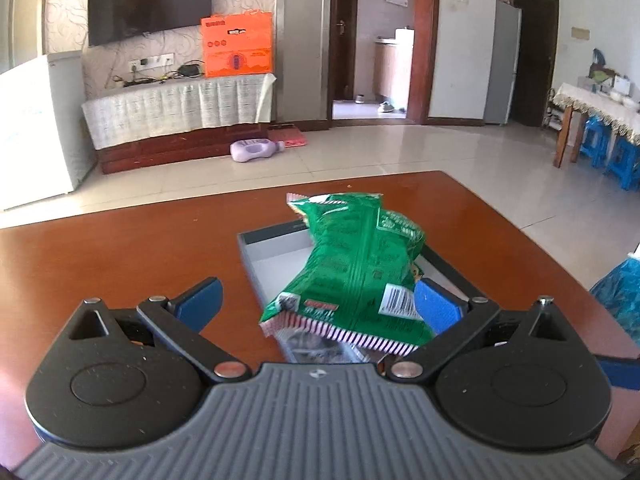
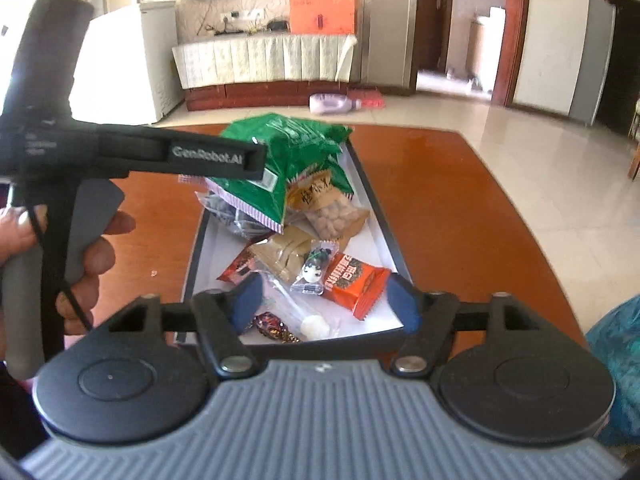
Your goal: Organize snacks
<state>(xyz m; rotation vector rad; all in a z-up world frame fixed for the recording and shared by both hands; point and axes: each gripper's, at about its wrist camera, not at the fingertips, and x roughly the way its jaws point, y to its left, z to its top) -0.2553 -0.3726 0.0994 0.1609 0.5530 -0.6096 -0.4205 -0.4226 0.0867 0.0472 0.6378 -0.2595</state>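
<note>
The left gripper [image 1: 318, 304] hovers with its jaws spread wide and holding nothing, the green snack bag [image 1: 356, 264] lying just ahead between the pads, its long axis running away from the jaws and leaning across the tray [image 1: 272, 236]. To the right, the right gripper [image 2: 326, 304] also stands wide open and empty over the tray's near end on the brown surface [image 2: 460, 200], directly above the orange packet [image 2: 354, 280]. The left hand looks nearer the green bag, the right nearer the small sweets.

Snacks [image 2: 304, 248] in tray [image 2: 384, 216], on table [image 2: 460, 208]
</note>
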